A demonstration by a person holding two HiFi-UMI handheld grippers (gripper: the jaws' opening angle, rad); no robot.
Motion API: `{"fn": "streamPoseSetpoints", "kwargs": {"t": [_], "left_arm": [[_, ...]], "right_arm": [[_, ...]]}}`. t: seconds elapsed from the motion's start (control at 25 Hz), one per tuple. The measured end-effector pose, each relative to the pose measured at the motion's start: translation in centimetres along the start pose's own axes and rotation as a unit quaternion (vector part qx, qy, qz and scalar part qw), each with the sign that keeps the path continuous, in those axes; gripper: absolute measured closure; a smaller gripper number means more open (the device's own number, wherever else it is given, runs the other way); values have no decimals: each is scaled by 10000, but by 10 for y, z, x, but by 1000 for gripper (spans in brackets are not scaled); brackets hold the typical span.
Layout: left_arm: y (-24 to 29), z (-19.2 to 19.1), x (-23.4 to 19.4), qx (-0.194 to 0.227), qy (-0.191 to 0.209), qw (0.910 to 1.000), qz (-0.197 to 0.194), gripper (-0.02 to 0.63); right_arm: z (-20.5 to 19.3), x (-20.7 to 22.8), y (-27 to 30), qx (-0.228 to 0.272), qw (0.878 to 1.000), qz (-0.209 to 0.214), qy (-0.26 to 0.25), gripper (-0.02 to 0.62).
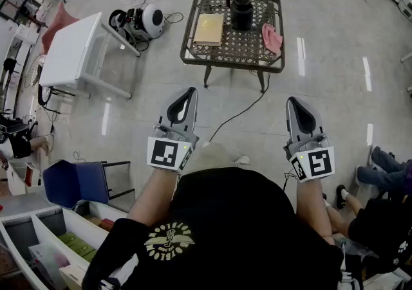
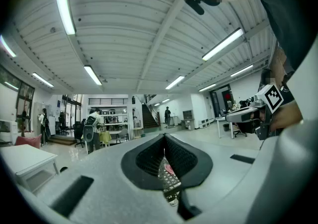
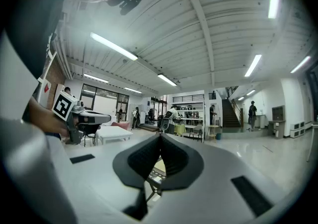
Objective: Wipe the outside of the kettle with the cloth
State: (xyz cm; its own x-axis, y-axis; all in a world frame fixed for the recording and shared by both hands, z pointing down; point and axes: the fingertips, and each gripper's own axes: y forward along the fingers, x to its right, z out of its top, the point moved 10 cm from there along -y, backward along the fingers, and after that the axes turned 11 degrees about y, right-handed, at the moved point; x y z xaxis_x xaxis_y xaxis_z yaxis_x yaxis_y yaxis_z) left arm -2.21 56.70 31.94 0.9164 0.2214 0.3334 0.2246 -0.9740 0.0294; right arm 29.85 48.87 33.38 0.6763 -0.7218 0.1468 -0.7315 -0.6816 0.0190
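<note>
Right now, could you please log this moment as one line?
stage: wiping not begun | left gripper: shut, empty | right gripper: shut, empty | kettle: upright on lattice table | pink cloth: beside kettle, untouched

On table (image 1: 232,62), ahead: kettle (image 1: 242,13) at back middle, pad (image 1: 209,28) just left of it, cloth (image 1: 272,38) just right, near the edge. Left of table: machine (image 1: 147,21) on floor, then desk (image 1: 69,51) farther left. Nearer: left gripper (image 1: 191,92) and right gripper (image 1: 291,100) side by side, well apart; chair (image 1: 76,183) left of both.
</note>
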Motion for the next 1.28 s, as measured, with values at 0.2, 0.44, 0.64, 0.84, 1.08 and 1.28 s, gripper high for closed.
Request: {"fn": "streamPoseSetpoints", "kwargs": {"t": [0.2, 0.44, 0.64, 0.84, 1.08, 1.28], "left_arm": [[3, -3, -4, -43, 41, 9999, -95, 597], [26, -19, -19, -123, -92, 9997, -190, 597], [55, -35, -41, -141, -145, 9993, -319, 597], [96, -46, -67, -70, -216, 9987, -461, 597], [154, -54, -98, 50, -165, 9969, -761, 597], [185, -64, -120, 20, -238, 9956, -908, 597]], "right_arm": [[-2, -2, 11, -37, 9999, 61, 139, 584], [-8, 10, 34, -8, 9993, 43, 376, 584], [-13, 22, 66, -98, 9991, -113, 392, 584], [-14, 31, 102, -212, 9990, -143, 364, 584], [-10, 47, 151, -252, 9986, -293, 357, 584], [-4, 56, 180, -194, 9983, -434, 338, 584]]}}
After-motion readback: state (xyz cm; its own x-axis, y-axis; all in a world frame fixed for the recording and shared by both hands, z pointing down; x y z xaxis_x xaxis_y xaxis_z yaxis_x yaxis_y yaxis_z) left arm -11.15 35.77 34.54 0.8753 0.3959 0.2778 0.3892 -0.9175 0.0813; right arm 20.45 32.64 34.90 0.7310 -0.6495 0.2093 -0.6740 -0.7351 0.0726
